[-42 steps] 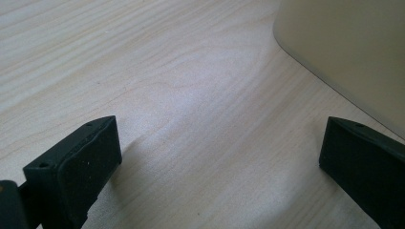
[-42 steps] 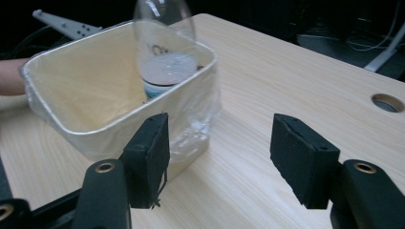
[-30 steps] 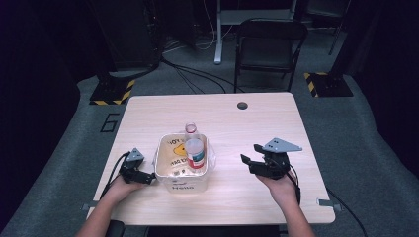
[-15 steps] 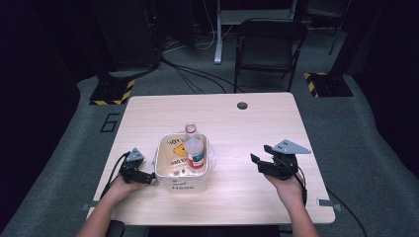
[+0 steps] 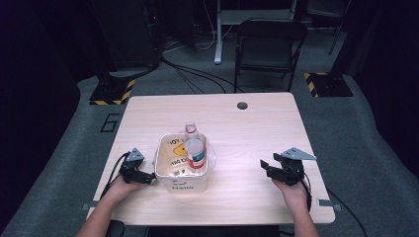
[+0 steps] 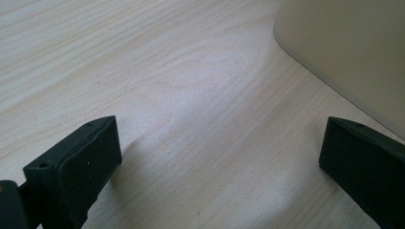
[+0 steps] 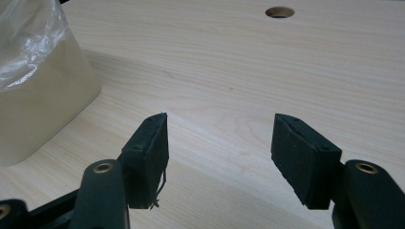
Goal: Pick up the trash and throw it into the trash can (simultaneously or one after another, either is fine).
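cream plastic tub (image 5: 182, 183) mid-table, clear bottle (image 5: 194, 152) upright inside | left gripper (image 5: 144, 177) beside tub, jaws apart, empty | right gripper (image 5: 267, 170) apart, empty, well clear | I'd watch left jaw nudging tub, toppling bottle

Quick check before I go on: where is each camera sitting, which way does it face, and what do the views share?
High view: above the person's side, looking forward and down on the table; both forearms, left gripper and right gripper show.
Left gripper view: low along its open jaws at the bin.
Right gripper view: along its open jaws toward the bin and hole.
Shared: bin and tabletop.
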The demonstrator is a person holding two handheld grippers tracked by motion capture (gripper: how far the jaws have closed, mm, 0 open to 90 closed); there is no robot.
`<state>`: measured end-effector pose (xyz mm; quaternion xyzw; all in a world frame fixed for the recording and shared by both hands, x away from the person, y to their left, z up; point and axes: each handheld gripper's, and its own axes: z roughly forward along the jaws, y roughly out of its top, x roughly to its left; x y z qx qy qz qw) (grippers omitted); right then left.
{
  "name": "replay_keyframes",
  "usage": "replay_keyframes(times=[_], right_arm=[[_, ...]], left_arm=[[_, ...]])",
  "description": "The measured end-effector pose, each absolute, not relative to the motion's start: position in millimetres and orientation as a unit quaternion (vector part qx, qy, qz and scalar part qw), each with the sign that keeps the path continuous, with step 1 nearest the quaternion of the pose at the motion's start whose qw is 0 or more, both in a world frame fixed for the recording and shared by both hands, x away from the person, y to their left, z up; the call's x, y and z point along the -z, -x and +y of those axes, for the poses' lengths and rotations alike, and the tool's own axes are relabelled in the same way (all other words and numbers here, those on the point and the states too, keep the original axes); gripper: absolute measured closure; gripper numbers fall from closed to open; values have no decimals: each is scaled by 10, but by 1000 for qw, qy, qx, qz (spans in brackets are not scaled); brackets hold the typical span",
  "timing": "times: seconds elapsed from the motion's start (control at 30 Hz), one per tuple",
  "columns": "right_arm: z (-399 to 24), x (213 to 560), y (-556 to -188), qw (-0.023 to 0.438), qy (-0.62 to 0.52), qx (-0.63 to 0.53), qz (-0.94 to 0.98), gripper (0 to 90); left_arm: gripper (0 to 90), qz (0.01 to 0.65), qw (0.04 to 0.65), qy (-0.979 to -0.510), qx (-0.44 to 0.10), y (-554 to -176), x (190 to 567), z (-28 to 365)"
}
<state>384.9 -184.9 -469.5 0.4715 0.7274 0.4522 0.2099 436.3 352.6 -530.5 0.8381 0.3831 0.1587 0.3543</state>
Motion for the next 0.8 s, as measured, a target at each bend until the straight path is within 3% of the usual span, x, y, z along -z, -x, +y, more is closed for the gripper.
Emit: replay_keyframes(times=[0.2, 0.8], right_arm=[[-1884, 4815, -3908, 189, -487, -451, 723, 374], [-1932, 5018, -4063, 199, -511, -372, 749, 355]], left_arm=[[2, 384, 354, -838, -159, -4361, 5305, 3525], [2, 384, 354, -838, -159, -4360, 5305, 3524]])
